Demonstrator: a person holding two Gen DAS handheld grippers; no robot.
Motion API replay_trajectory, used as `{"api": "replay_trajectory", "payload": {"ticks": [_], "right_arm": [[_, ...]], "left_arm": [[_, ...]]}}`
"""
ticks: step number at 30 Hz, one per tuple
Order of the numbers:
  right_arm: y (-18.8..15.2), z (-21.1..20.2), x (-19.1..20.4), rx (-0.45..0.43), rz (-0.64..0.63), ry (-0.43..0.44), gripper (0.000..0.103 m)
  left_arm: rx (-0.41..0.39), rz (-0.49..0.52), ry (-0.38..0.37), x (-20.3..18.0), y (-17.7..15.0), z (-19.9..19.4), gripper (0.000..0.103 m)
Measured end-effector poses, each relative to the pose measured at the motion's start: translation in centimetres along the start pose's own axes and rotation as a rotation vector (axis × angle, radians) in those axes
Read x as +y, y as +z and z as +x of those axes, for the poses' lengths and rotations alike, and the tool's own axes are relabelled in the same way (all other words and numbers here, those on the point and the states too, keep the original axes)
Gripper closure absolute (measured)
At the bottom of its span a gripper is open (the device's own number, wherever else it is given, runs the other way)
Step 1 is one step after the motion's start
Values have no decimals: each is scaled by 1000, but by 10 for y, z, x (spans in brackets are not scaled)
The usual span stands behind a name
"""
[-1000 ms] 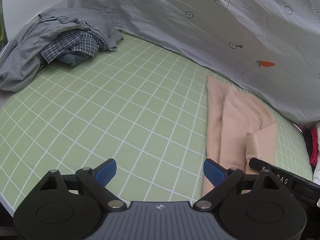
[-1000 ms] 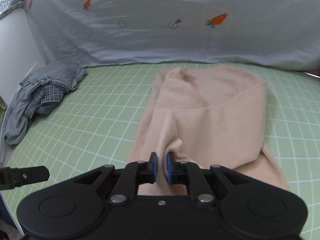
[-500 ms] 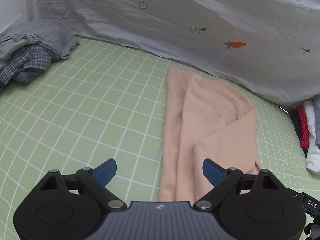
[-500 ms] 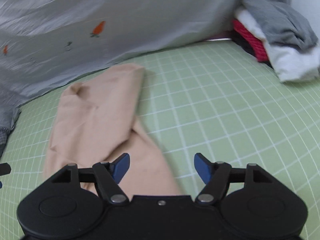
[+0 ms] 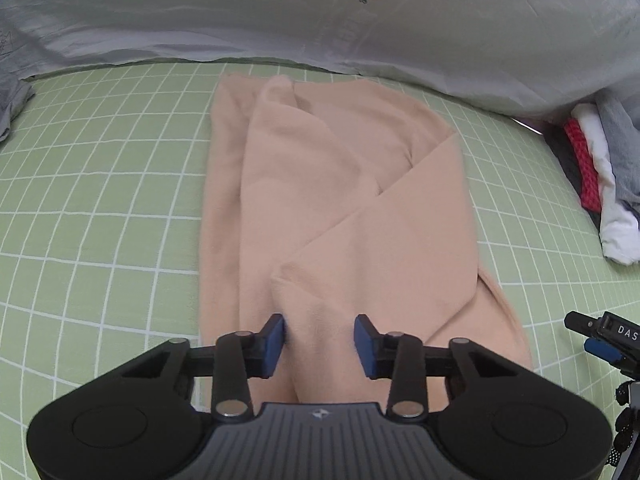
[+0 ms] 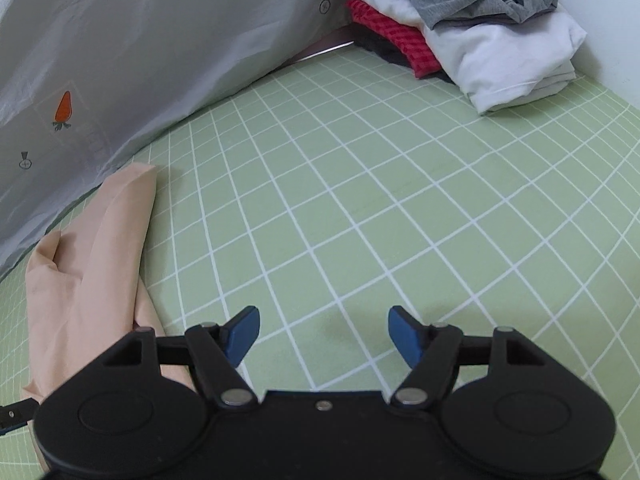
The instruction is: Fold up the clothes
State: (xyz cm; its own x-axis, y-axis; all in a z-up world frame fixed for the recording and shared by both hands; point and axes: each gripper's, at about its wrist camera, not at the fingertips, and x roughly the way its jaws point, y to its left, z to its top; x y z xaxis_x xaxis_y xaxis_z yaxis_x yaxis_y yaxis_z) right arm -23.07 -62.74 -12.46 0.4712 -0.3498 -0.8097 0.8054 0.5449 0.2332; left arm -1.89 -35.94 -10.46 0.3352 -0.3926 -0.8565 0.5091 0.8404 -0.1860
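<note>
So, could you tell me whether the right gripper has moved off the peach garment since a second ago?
Yes. The right gripper now hangs open over the bare green sheet, with the peach garment to its left.

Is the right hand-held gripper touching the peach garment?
Apart. In the right wrist view, the right hand-held gripper has open jaws with only the green grid sheet between them; the peach garment lies off to its left.

Open green mat (image 6: 400, 208) ahead, grey sheet (image 6: 140, 60) walling the back, folded pile (image 6: 472, 32) seemingly blocking right corner
</note>
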Motion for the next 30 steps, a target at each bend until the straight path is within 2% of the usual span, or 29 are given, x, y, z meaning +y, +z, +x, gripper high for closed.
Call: {"api": "replay_trajectory", "payload": {"ticks": [2, 5, 9, 13, 17, 21, 24, 28, 30], "right_arm": [[-3, 6, 1, 24, -5, 0, 31], [-3, 8, 3, 27, -18, -4, 31], [-4, 8, 6, 30, -39, -9, 31], [-5, 7, 12, 39, -69, -11, 31], [-6, 8, 22, 47, -117, -13, 31], [-7, 9, 36, 55, -175, -8, 31], [-9, 9, 45, 62, -215, -4, 31], [-11, 8, 56, 62, -261, 1, 31], [-11, 6, 61, 58, -278, 1, 31]], "left_arm": [[-3, 9, -1, 0, 0, 0, 91], [-18, -3, -25, 3, 0, -4, 97], [-64, -42, -66, 12, 7, -18, 98], [-118, -215, -156, 43, 27, -32, 98], [-213, -321, -171, 77, 49, -50, 98], [-317, -453, -153, 120, 68, -67, 99], [-394, -536, -91, 154, 77, -78, 99], [-436, -629, 30, 195, 74, -76, 99], [-420, -670, 74, 208, 67, -69, 97]]}}
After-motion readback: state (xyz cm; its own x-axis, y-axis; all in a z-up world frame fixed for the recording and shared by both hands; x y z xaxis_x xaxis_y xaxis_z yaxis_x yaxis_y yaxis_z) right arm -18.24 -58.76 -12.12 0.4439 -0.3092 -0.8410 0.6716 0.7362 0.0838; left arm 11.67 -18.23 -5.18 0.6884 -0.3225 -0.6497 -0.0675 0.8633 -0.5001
